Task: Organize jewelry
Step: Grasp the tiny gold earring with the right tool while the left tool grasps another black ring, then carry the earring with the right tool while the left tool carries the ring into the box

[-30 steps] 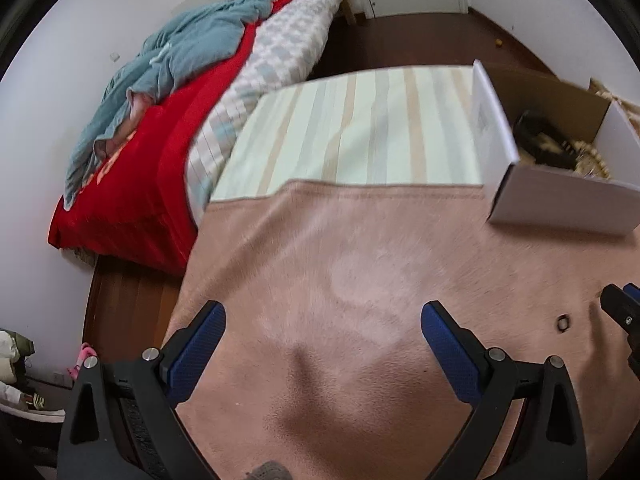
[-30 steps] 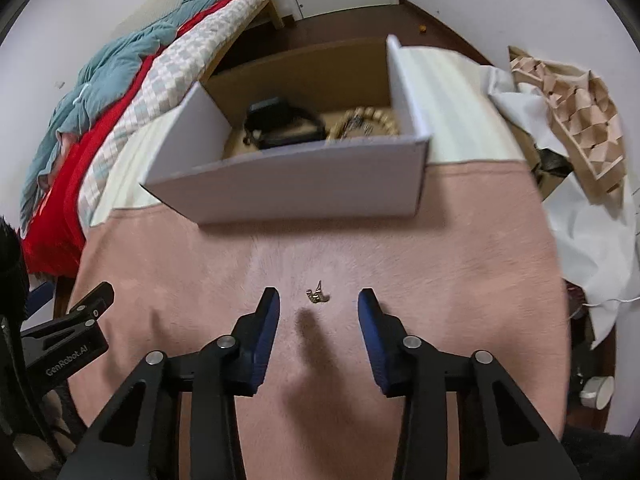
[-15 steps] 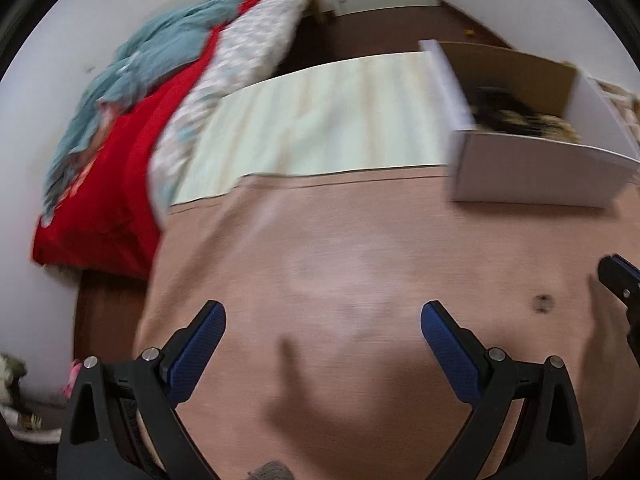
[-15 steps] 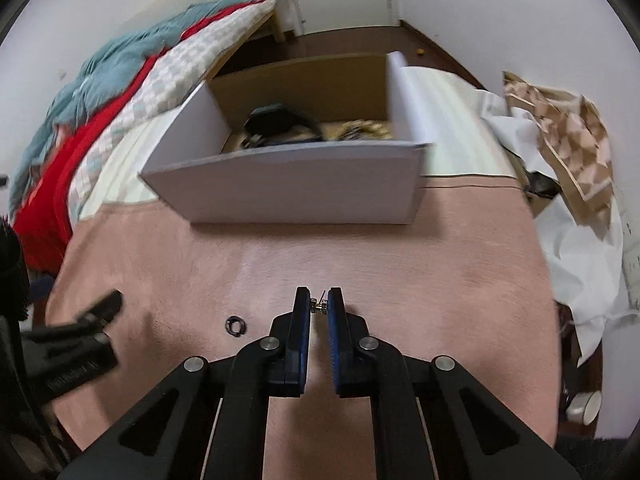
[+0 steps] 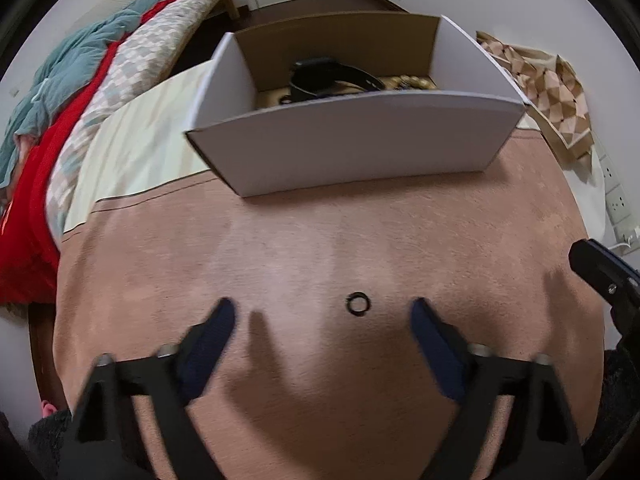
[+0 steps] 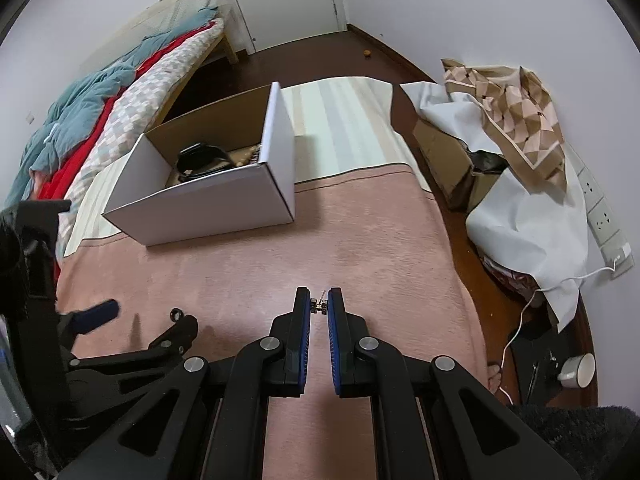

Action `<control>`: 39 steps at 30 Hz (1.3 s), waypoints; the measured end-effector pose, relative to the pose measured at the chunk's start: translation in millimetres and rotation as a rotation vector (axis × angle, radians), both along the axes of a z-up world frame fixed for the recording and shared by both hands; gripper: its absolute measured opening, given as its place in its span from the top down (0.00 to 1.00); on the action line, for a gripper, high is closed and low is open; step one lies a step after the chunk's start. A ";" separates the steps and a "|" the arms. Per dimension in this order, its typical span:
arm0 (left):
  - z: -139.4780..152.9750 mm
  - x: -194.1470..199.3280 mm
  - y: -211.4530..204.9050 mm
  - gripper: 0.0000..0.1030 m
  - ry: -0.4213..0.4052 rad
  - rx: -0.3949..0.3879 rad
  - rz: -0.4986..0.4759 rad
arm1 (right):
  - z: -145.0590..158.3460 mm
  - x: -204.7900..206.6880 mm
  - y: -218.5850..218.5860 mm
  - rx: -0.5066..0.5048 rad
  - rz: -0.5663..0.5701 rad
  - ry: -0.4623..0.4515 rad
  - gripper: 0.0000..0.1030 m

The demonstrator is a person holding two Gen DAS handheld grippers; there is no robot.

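On the pink cloth (image 5: 280,240), left claw (image 5: 322,314) straddles ring (image 5: 358,304); jaws just closing.

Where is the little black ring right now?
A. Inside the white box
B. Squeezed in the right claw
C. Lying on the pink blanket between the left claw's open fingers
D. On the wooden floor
C. The black ring lies flat on the pink blanket, in the gap of the left claw, touching neither finger, in front of the white box.
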State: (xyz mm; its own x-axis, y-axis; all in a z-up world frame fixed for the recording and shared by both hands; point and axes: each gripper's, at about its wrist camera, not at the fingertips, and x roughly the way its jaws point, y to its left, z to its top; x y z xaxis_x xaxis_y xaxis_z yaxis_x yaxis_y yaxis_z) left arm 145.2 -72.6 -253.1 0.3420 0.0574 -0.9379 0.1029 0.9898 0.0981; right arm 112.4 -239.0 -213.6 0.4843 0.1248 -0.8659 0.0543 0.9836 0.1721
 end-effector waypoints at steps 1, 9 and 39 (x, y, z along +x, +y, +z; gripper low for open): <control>-1.6 0.5 -1.7 0.42 0.007 -0.004 -0.005 | -0.1 0.4 -1.6 -0.001 -0.004 0.000 0.91; 2.0 -5.5 -10.9 0.90 -0.010 -0.033 -0.050 | 1.3 2.9 -2.3 0.000 -0.010 -0.006 0.91; 83.9 160.4 40.9 0.89 0.017 -0.295 0.013 | 34.3 162.9 38.9 0.185 0.092 0.026 0.91</control>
